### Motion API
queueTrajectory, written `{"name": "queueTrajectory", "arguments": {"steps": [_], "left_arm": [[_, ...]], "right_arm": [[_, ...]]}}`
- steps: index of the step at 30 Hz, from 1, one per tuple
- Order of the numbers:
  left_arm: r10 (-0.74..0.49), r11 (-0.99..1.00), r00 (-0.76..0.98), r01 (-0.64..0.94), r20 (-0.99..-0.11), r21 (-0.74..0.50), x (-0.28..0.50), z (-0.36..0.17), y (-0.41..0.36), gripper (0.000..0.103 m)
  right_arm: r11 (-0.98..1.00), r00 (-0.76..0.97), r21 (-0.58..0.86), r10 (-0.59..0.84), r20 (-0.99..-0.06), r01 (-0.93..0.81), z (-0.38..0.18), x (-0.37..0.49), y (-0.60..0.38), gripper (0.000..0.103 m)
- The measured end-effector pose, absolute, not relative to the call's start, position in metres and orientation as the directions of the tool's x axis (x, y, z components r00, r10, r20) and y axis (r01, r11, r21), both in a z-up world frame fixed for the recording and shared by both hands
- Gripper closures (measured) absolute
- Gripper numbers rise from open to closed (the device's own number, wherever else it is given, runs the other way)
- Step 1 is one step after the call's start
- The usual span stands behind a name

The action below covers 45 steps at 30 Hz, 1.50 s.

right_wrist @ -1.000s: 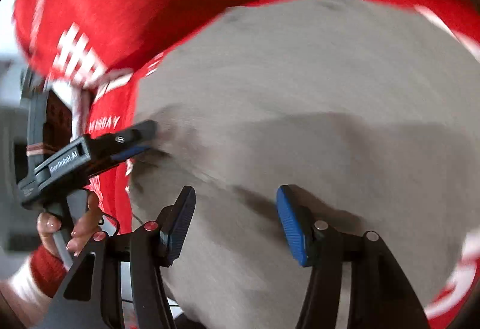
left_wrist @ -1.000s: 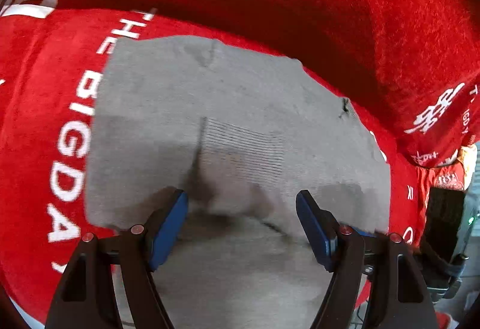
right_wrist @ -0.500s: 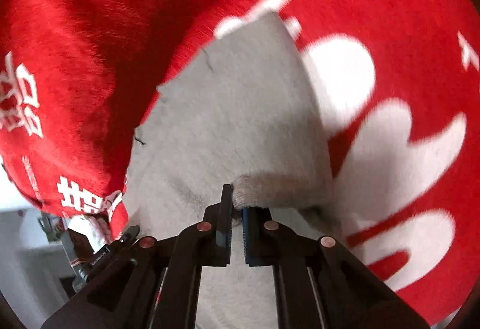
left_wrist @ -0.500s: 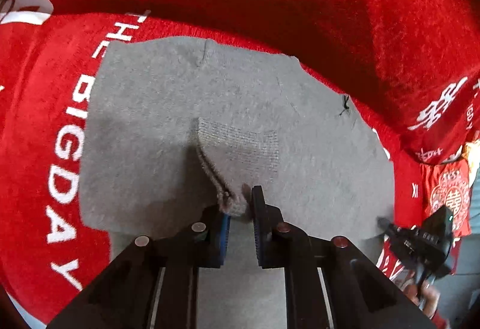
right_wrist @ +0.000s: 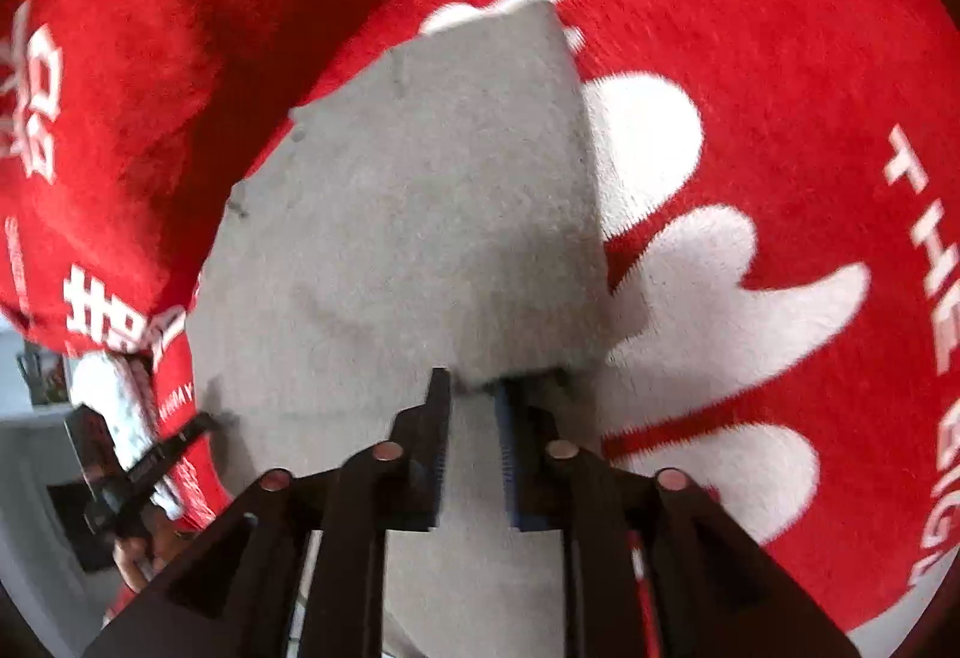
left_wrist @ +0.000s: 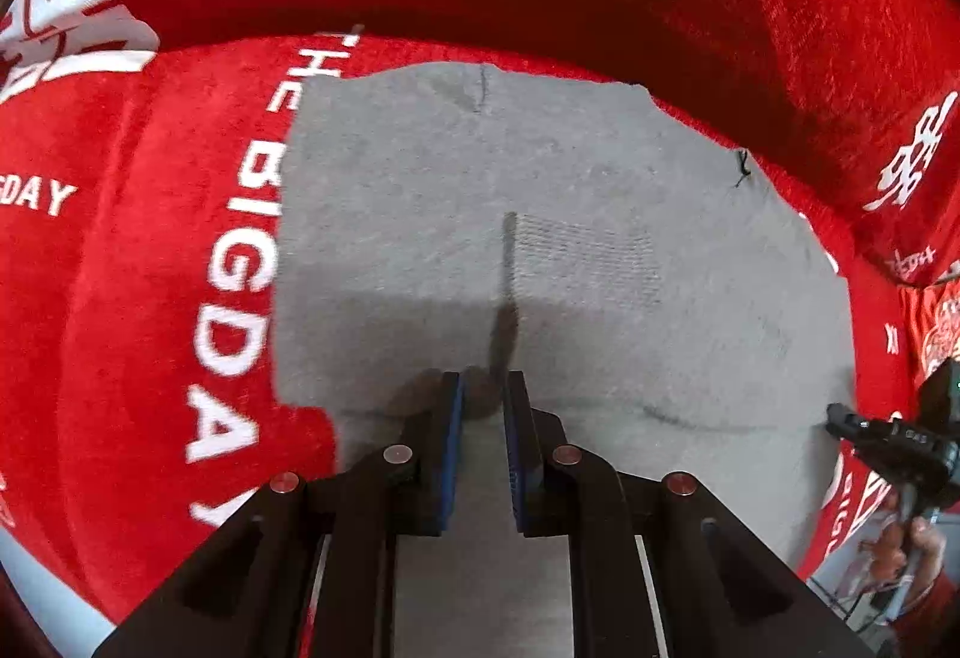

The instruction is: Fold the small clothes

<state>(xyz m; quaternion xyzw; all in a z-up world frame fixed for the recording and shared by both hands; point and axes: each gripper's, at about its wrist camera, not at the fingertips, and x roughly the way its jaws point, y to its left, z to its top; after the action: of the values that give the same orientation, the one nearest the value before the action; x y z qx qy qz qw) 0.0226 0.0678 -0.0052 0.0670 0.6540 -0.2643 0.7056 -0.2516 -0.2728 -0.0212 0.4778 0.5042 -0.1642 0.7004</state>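
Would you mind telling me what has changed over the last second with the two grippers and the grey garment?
The left hand-held gripper closed from wide open onto a pinch of the grey garment. The right hand-held gripper moved across to the garment's other edge, closed on a fold there, and has just been opening slightly with the cloth between its pads. The red blanket stayed put.

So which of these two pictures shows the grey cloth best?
The left wrist view: the grey cloth lies there sharp and broad, its far edge and ribbed patch visible. The right wrist view shows it blurred, narrower, with one side lifted.
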Motion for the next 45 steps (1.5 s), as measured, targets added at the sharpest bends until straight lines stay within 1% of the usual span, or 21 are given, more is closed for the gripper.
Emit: {"name": "queueTrajectory", "arguments": {"steps": [1,2,3,5,8,11,12,14,17,18,21,23,27,35,36,38,39,40,42,44,45], "left_arm": [[-0.276,0.852,0.017,0.466,-0.961,-0.237,0.022,-0.001,0.069,0.088],[-0.274,0.852,0.029,0.471,-0.961,-0.229,0.022,0.004,0.071,0.088],[-0.275,0.851,0.039,0.476,-0.961,-0.224,0.022,0.010,0.071,0.088],[-0.277,0.848,0.063,0.486,-0.959,-0.213,0.023,0.019,0.071,0.088],[-0.286,0.836,0.087,0.510,-0.954,-0.203,0.024,0.029,0.058,0.087],[-0.289,0.823,0.092,0.532,-0.953,-0.198,0.022,0.028,0.038,0.087],[-0.280,0.823,0.089,0.535,-0.956,-0.192,0.020,0.023,0.027,0.087],[-0.265,0.823,0.073,0.537,-0.961,-0.186,0.018,0.012,0.014,0.087],[-0.221,0.822,0.072,0.551,-0.973,-0.145,0.013,-0.001,0.002,0.087],[-0.204,0.821,0.078,0.556,-0.976,-0.127,0.011,-0.004,0.000,0.087],[-0.167,0.826,0.085,0.556,-0.982,-0.092,0.004,-0.014,0.002,0.087],[-0.173,0.829,0.094,0.552,-0.980,-0.093,0.002,-0.016,0.005,0.087],[-0.137,0.829,0.098,0.557,-0.986,-0.060,-0.002,-0.012,0.010,0.087],[-0.102,0.854,0.077,0.518,-0.992,-0.048,-0.011,-0.001,0.027,0.087],[-0.097,0.856,0.076,0.514,-0.992,-0.045,-0.015,0.001,0.029,0.087],[-0.093,0.859,0.072,0.511,-0.993,-0.043,-0.020,0.005,0.029,0.087],[-0.090,0.861,0.068,0.507,-0.994,-0.043,-0.023,0.007,0.030,0.087],[-0.085,0.863,0.067,0.503,-0.994,-0.040,-0.025,0.008,0.030,0.087],[-0.060,0.872,0.076,0.489,-0.995,-0.015,-0.031,0.012,0.030,0.087],[-0.034,0.880,0.083,0.475,-0.996,0.009,-0.037,0.014,0.030,0.087],[-0.026,0.884,0.079,0.468,-0.997,0.014,-0.040,0.015,0.030,0.087]], "right_arm": [[0.493,0.450,0.504,0.234,-0.862,0.709,-0.014,-0.254,-0.276,0.059],[0.491,0.463,0.499,0.203,-0.863,0.714,-0.007,-0.257,-0.284,0.054],[0.485,0.469,0.495,0.184,-0.864,0.721,-0.006,-0.256,-0.289,0.052],[0.433,0.475,0.492,0.154,-0.866,0.755,-0.011,-0.255,-0.313,0.052],[0.352,0.501,0.519,0.150,-0.853,0.779,-0.028,-0.248,-0.341,0.052],[0.288,0.514,0.549,0.193,-0.836,0.785,-0.054,-0.233,-0.361,0.052],[0.277,0.519,0.560,0.213,-0.828,0.781,-0.061,-0.227,-0.364,0.053],[0.327,0.505,0.556,0.233,-0.831,0.764,-0.057,-0.213,-0.365,0.095],[0.570,0.416,0.416,0.139,-0.899,0.709,-0.028,-0.194,-0.351,0.095],[0.610,0.395,0.381,0.120,-0.911,0.694,-0.028,-0.193,-0.349,0.095],[0.663,0.304,0.286,0.092,-0.948,0.692,-0.045,-0.194,-0.349,0.094],[0.650,0.309,0.289,0.086,-0.947,0.703,-0.048,-0.198,-0.351,0.093],[0.608,0.285,0.273,0.079,-0.955,0.746,-0.040,-0.213,-0.351,0.084],[0.574,0.285,0.309,0.135,-0.949,0.758,-0.013,-0.249,-0.329,0.084],[0.569,0.288,0.320,0.148,-0.946,0.757,-0.011,-0.253,-0.324,0.081],[0.560,0.288,0.334,0.172,-0.942,0.758,-0.007,-0.259,-0.312,0.067],[0.560,0.288,0.340,0.181,-0.940,0.756,-0.006,-0.260,-0.307,0.056],[0.562,0.290,0.348,0.193,-0.937,0.750,-0.004,-0.262,-0.302,0.053],[0.569,0.287,0.361,0.219,-0.933,0.739,-0.002,-0.262,-0.290,0.052],[0.575,0.285,0.376,0.245,-0.927,0.727,-0.003,-0.259,-0.278,0.046],[0.578,0.286,0.385,0.259,-0.923,0.719,-0.003,-0.258,-0.272,0.040]]}}
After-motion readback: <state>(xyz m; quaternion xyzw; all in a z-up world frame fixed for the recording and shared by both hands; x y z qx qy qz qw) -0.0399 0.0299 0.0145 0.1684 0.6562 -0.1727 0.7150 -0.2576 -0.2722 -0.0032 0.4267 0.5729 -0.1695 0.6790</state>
